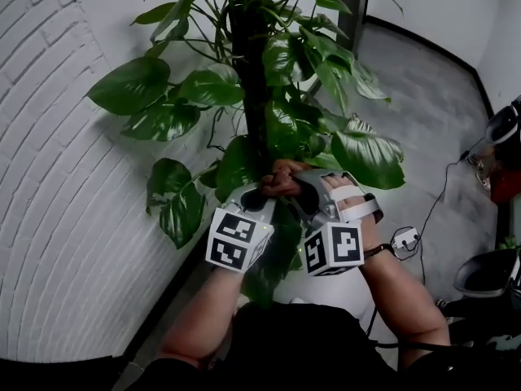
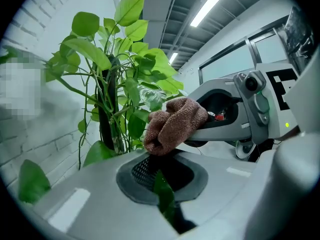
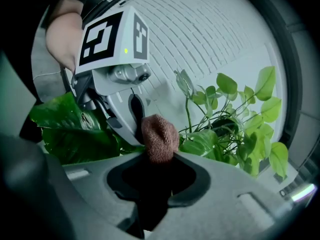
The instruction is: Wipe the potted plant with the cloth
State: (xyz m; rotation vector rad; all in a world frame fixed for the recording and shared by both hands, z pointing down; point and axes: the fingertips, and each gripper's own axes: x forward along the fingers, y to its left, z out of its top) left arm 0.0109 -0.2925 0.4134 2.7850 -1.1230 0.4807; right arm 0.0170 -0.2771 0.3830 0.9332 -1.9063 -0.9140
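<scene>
The potted plant (image 1: 260,80) has broad green leaves around a dark central pole and stands against the wall. My left gripper (image 1: 254,197) is low in the foliage, shut on a green leaf (image 2: 163,191) that shows between its jaws. My right gripper (image 1: 286,184) is right beside it, shut on a bunched brown cloth (image 3: 159,139). The cloth (image 1: 280,176) sits against the leaves just in front of the left gripper's tip. In the left gripper view the cloth (image 2: 175,124) hangs directly above that gripper's jaws. The pot is hidden under leaves and arms.
A white brick wall (image 1: 49,218) runs along the left. Grey floor (image 1: 423,112) lies to the right with a white socket and cables (image 1: 404,238), a dark round bin (image 1: 488,271) and a red object (image 1: 505,184). Large leaves (image 1: 366,157) crowd both grippers.
</scene>
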